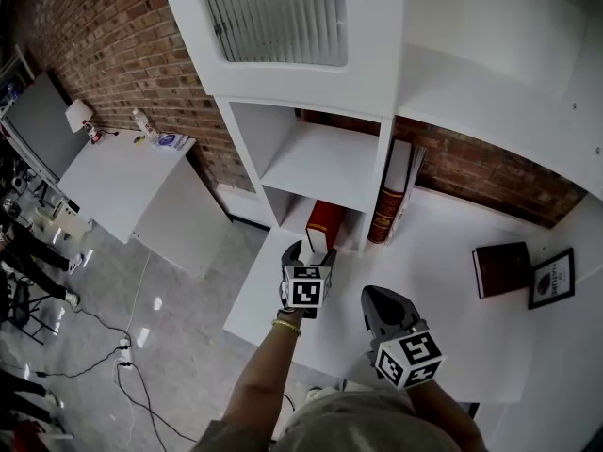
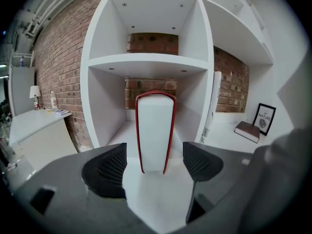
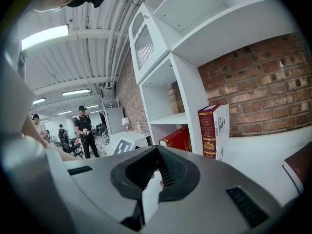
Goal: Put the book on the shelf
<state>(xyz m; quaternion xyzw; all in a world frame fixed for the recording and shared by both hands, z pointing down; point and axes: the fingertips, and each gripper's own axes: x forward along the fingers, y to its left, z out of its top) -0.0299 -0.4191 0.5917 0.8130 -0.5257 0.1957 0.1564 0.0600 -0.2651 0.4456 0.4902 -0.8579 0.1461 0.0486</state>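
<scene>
A red hardcover book stands upright on its edge at the mouth of the white shelf unit's lower compartment, its white pages facing me. My left gripper is open, one jaw on each side of the book's near edge with a gap on both sides. From the head view, the book sits just beyond the left gripper. My right gripper hovers over the white table to the right, shut and holding nothing; its own view shows the right gripper with jaws together.
A maroon book with gold print leans upright against the shelf's right wall. A dark book and a framed picture lie on the table at right. A brick wall backs the shelf. People stand far off.
</scene>
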